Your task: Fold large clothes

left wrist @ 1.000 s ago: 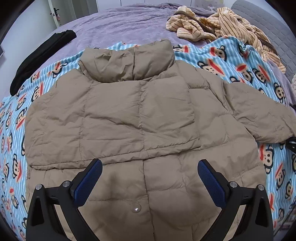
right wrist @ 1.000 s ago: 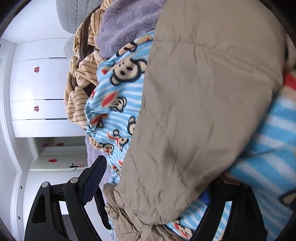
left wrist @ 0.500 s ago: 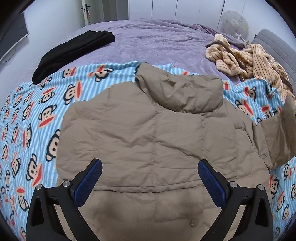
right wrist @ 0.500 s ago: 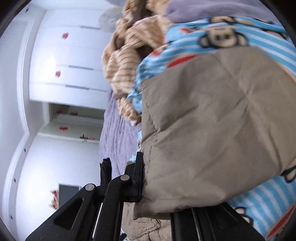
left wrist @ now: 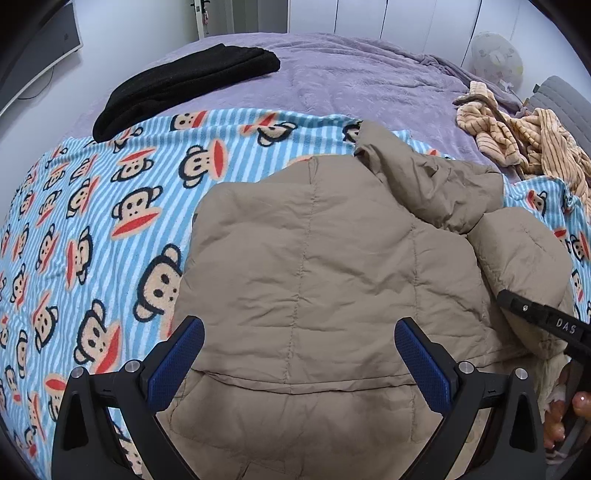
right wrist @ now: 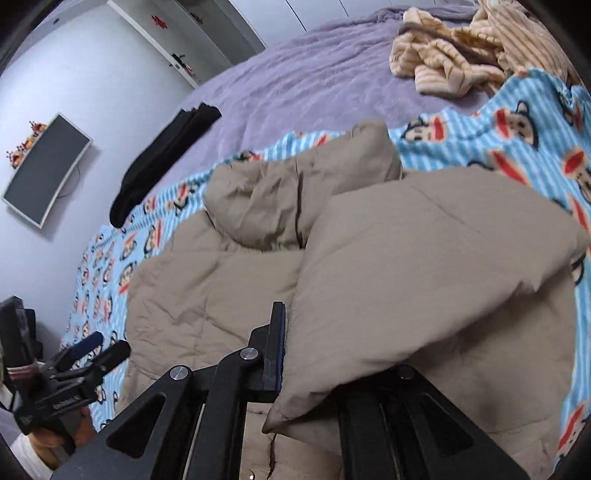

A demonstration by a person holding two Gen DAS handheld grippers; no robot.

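Your right tongs [right wrist: 314,373] are clamped on the tan jacket's [left wrist: 332,266] sleeve [right wrist: 424,295]; your left tongs [left wrist: 299,354] hang apart above its back.

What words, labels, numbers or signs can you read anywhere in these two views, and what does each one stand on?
"DAS": white letters on the black right tool, seen from the left wrist view.
Red signs on the white wardrobe doors: too blurred to read.
White lettering on the black left tool: too small to read.
Nothing readable on the beige padded jacket.
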